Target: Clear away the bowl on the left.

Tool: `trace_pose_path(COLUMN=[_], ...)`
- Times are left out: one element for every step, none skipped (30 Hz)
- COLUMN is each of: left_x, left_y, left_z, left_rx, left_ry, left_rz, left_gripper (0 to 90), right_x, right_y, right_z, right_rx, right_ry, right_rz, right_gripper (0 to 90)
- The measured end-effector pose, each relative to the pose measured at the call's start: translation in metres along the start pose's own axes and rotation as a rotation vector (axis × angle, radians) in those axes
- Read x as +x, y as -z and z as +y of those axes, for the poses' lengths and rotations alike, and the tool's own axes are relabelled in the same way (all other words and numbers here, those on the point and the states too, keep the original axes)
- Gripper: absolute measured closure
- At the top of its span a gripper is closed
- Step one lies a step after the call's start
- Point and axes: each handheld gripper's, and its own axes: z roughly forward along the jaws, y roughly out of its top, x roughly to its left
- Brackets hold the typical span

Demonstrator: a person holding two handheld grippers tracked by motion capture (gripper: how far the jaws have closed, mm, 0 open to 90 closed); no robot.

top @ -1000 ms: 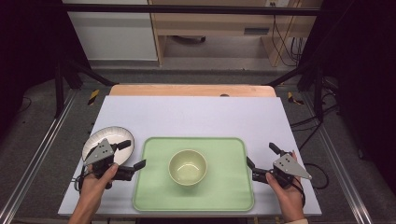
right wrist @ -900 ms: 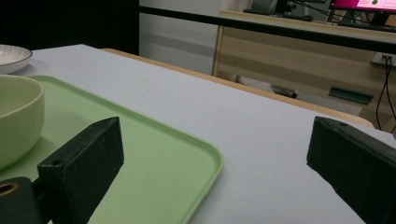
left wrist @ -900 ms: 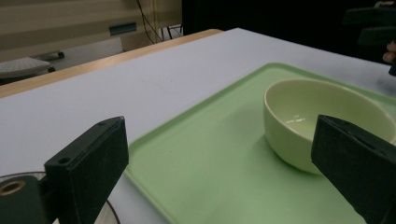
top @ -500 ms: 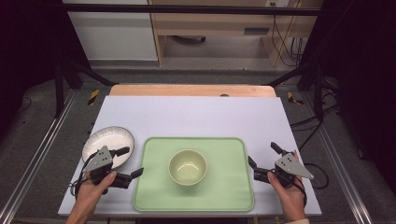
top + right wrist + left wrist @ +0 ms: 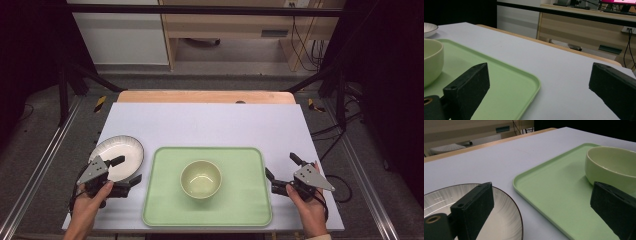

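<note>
With jaws apart, the left gripper [image 5: 126, 171] and right gripper [image 5: 281, 173] flank a stiff, probably light green tray [image 5: 165, 210] at lower centre, best gripped by its raised side rims, bearing a breakable-looking bowl [image 5: 201, 178].

The far half of the pale lavender tabletop [image 5: 210, 122] lies bare, open for passage from side to side. Nearer, the light green rectangular plastic tray [image 5: 240, 200] takes the middle, with the pale yellow-green ceramic bowl [image 5: 201, 178] rising at its centre. The white ribbed round plate [image 5: 120, 152] lies just beside the tray's left edge, leaving a narrow strip between them.
</note>
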Motion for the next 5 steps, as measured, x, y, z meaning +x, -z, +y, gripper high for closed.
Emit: trace_pose_path(left_x=[0.0005,0.0009,0.0010,0.0009,0.0008], left_y=[0.0005,0.0008,0.0010,0.0010,0.0008], left_z=[-0.0004,-0.0006,-0.0005,-0.0003,-0.0001], left_rx=[0.000,-0.003,-0.004,-0.005,-0.006], left_ry=[0.002,0.003,0.004,0.004,0.005], left_rz=[0.003,0.005,0.004,0.003,0.004], left_gripper=[4.8,4.8,4.8,4.8,4.8], right_x=[-0.0002,-0.0003,-0.0003,-0.0005,-0.0009], right_y=[0.0002,0.0006,0.0006,0.0010,0.0014], right_z=[0.0001,0.0002,0.0002,0.0005,0.0007], right_rx=[-0.002,-0.004,-0.004,-0.006,-0.008], right_ry=[0.000,-0.002,-0.002,-0.004,-0.004], right_rz=[-0.002,-0.003,-0.003,-0.005,-0.005], right_gripper=[3.3,3.3,3.3,3.3,3.3])
